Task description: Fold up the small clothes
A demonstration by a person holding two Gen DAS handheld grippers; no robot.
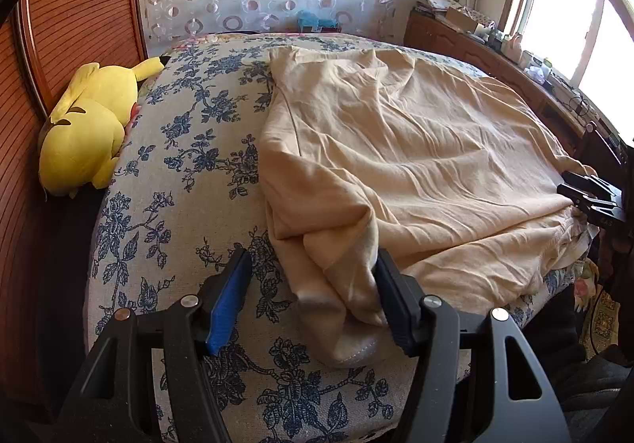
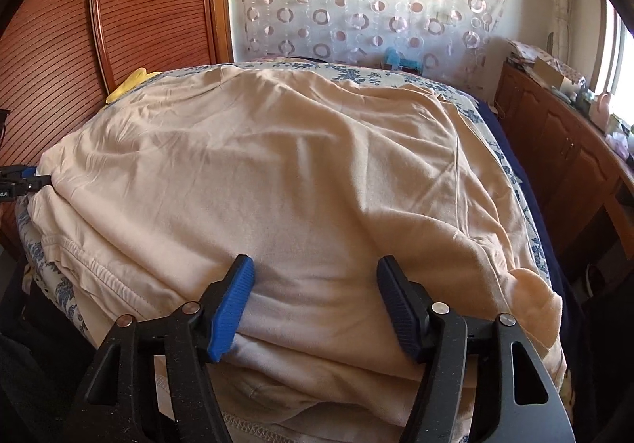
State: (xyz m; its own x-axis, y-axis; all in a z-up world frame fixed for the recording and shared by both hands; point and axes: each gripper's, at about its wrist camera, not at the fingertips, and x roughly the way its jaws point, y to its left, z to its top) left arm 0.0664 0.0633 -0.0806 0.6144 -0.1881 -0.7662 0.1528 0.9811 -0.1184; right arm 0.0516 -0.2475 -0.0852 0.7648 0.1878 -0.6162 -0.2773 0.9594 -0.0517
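left wrist: left gripper [image 1: 313, 296] wide apart, straddling a sleeve [image 1: 337, 284] of the cream garment [image 1: 416, 149] on the bed [image 1: 190, 149]; right gripper [image 2: 315, 304] wide too, over the garment's near edge.

Yellow plush toy [image 1: 85, 130] beside bare bedspread [image 1: 190, 149]

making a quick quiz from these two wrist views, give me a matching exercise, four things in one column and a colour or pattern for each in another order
Things:
1. garment
2. plush toy
3. bed cover
4. wardrobe door

Looks:
A. blue flowers on pale cloth
B. reddish-brown with fine ribs
C. plain cream
D. bright yellow

Pairs: 1-C, 2-D, 3-A, 4-B
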